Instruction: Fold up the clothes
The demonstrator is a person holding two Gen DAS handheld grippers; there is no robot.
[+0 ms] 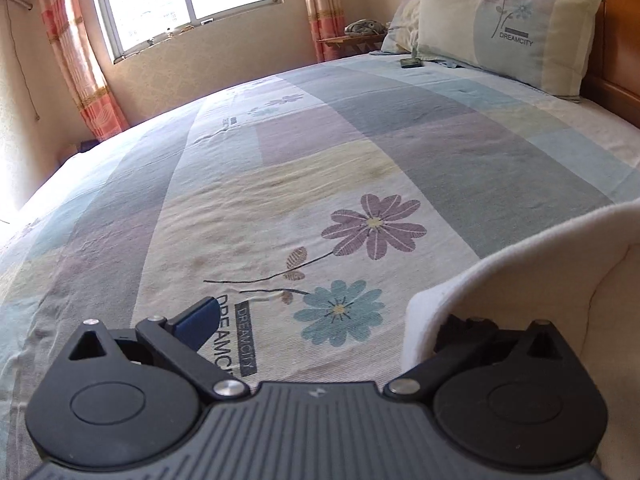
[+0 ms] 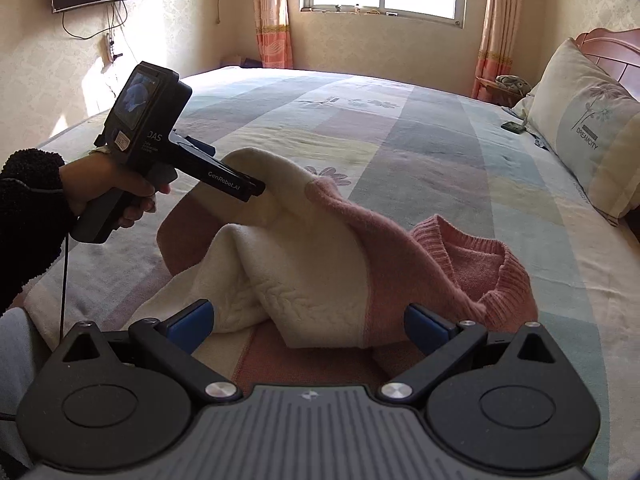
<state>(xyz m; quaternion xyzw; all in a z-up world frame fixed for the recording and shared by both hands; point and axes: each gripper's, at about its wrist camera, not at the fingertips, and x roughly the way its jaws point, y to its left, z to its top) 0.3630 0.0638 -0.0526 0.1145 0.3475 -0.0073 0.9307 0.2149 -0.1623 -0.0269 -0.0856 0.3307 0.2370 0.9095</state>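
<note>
Gripping white fabric of sweater (image 2: 304, 264) with left tool (image 2: 256, 190), lifted fold raised off bed (image 2: 460, 152); fingers spread wide in own view, fabric draped over right one, so clamped or not: cannot tell. Right tool (image 2: 310, 326) spread apart, nothing between fingers (image 2: 192, 320), low over sweater's near edge. Sweater pink and white, crumpled mid-bed, pink ribbed collar toward pillow (image 2: 588, 132). Hand (image 2: 112, 196) in dark sleeve on left handle.
</note>
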